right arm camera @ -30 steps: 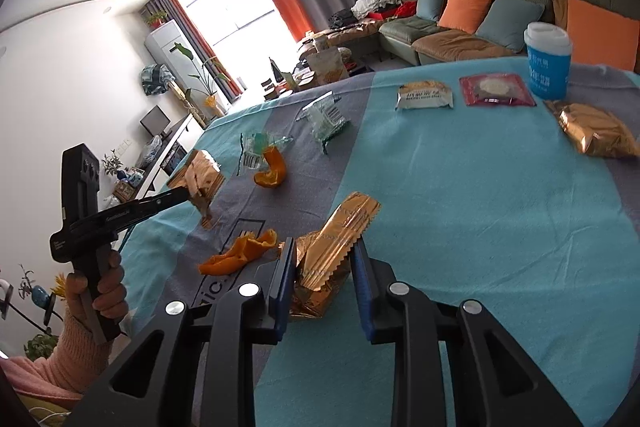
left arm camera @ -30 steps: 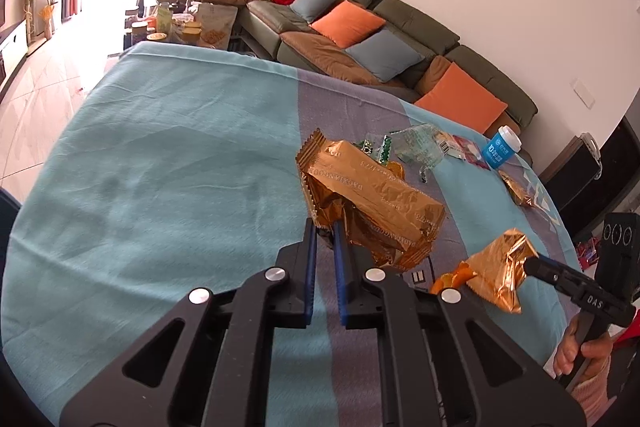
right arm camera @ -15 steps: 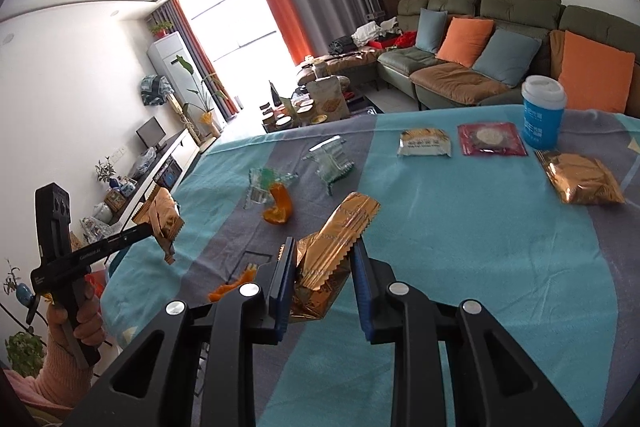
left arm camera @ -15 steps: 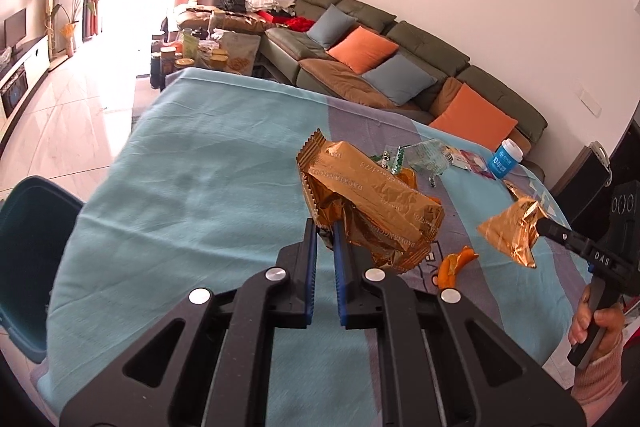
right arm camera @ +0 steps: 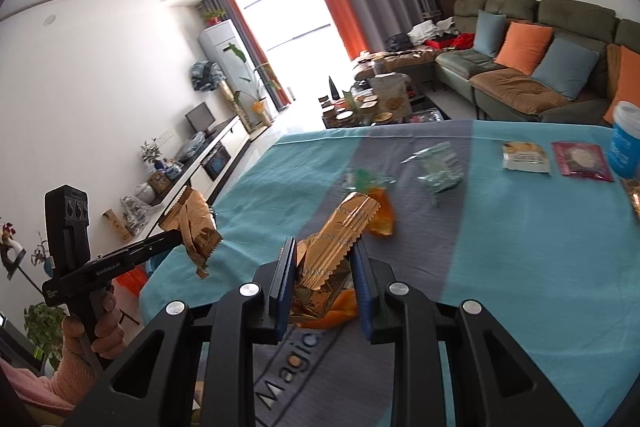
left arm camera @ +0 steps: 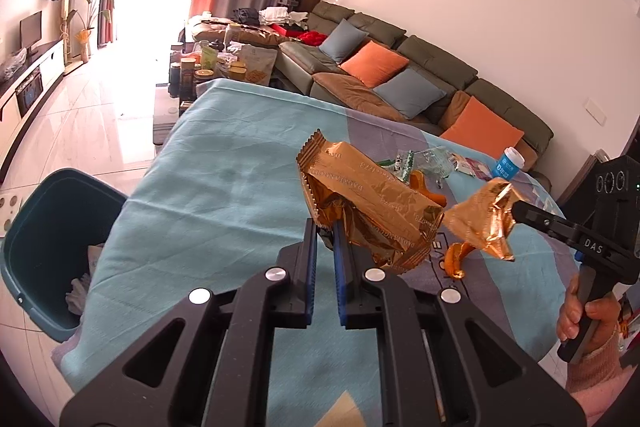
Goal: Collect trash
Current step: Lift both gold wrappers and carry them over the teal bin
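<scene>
Left wrist view: the left tool [left arm camera: 323, 227] is clenched on a gold snack wrapper [left arm camera: 368, 203] by one thin corner. To its right, the right tool [right arm camera: 324, 259] grasps a crumpled gold wrapper [right arm camera: 332, 259]. Left and below waits the teal bin [left arm camera: 36, 227]; that corner could slip, dropping foil on the floor.

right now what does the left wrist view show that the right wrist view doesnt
Only the left wrist view shows the teal bin on the floor beside the table, with some trash already in it.

Only the right wrist view shows the two flat packets near the far table edge and the TV along the wall.

Both show the left gripper shut on a gold wrapper, the right gripper shut on a second gold wrapper, orange peel, the blue cup and the sofa.
</scene>
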